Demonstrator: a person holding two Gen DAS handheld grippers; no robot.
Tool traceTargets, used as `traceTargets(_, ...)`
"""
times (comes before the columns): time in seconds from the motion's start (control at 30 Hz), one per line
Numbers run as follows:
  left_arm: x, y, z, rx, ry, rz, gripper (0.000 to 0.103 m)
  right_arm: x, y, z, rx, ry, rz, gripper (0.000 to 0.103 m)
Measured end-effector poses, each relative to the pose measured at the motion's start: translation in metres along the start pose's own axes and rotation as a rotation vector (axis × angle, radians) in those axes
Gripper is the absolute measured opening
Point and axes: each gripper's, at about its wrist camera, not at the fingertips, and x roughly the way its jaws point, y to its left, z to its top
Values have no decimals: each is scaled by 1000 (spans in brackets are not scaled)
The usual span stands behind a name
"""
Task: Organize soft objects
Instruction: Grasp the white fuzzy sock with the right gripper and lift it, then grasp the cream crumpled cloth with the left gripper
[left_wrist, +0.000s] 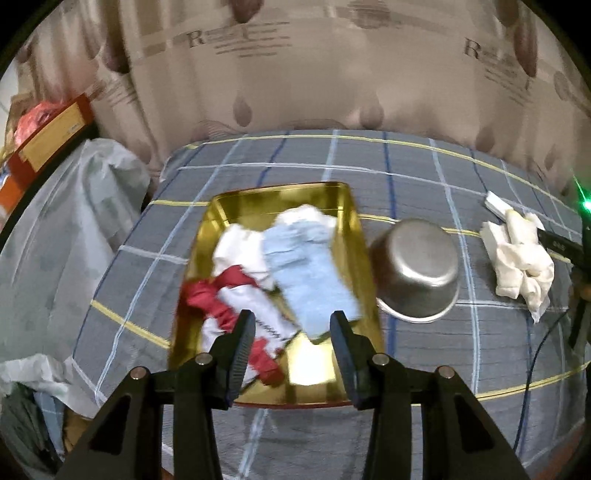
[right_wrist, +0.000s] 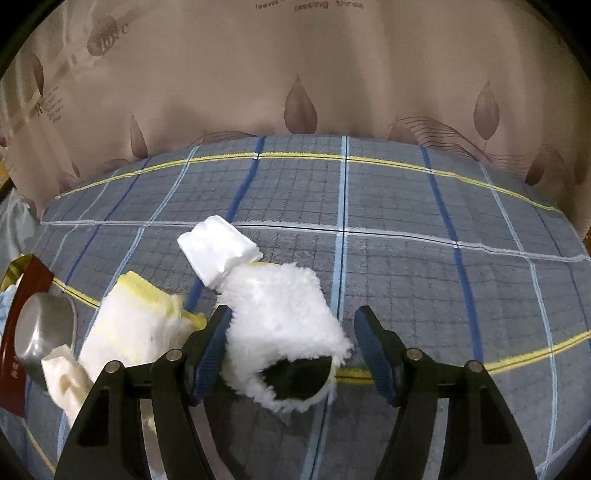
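Note:
A gold tray (left_wrist: 314, 380) on the plaid sheet holds a light blue cloth (left_wrist: 306, 266), a white cloth (left_wrist: 240, 247) and a red-and-white cloth (left_wrist: 221, 299). My left gripper (left_wrist: 292, 325) hovers open over the tray's near end with nothing between its fingers. In the right wrist view a fluffy white piece (right_wrist: 280, 306) lies on the sheet between the fingers of my right gripper (right_wrist: 293, 317). The left pad is against it and the right pad stands clear, so the gripper is open. A white foam block (right_wrist: 218, 254) lies just beyond, and a cream-yellow cloth (right_wrist: 136, 325) lies to the left.
An upturned steel bowl (left_wrist: 417, 273) sits right of the tray, with the cream cloth pile (left_wrist: 521, 258) farther right. A beige curtain (right_wrist: 295, 74) hangs behind the bed. A plastic bag (left_wrist: 74, 206) and boxes (left_wrist: 48, 136) crowd the left side. A thin cable (left_wrist: 532, 369) runs along the right.

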Motion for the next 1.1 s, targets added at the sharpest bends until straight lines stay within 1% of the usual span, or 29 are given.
traceTargets(0.07, 2, -12, 1, 18, 3, -6, 43, 3, 1, -3, -5, 8, 32, 50)
traceTargets(0.17, 6, -33, 4, 56, 20, -23, 43, 1, 2, -7, 3, -4, 38, 45)
traceTargets(0.27, 6, -51, 6, 81, 16, -50, 43, -9, 0, -12, 9, -26, 36, 40)
traceTargets(0.4, 5, -79, 8, 129, 10, -89, 43, -32, -10, -22, 31, -63, 9, 39)
traceTargets(0.47, 6, -95, 9, 152, 15, -141, 43, -46, -17, -31, 38, -79, -12, 39)
traceTargets(0.6, 9, -127, 8, 206, 17, -213, 43, -72, -31, -58, 52, -92, -45, 39)
traceTargets(0.67, 10, -141, 8, 229, 16, -249, 43, -84, -34, -71, 36, -105, -86, 39)
traceTargets(0.8, 9, -169, 9, 261, 28, -331, 43, -95, -39, -89, 15, -119, -139, 39)
traceTargets(0.9, 5, -189, 11, 302, 22, -397, 44, -90, -44, -94, 46, -105, -118, 39)
traceTargets(1.0, 4, -212, 14, 337, 39, -414, 47, -82, -47, -94, 68, -75, -94, 39)
traceTargets(1.1, 5, -230, 19, 330, 55, -445, 47, -83, -50, -95, 77, -73, -82, 39)
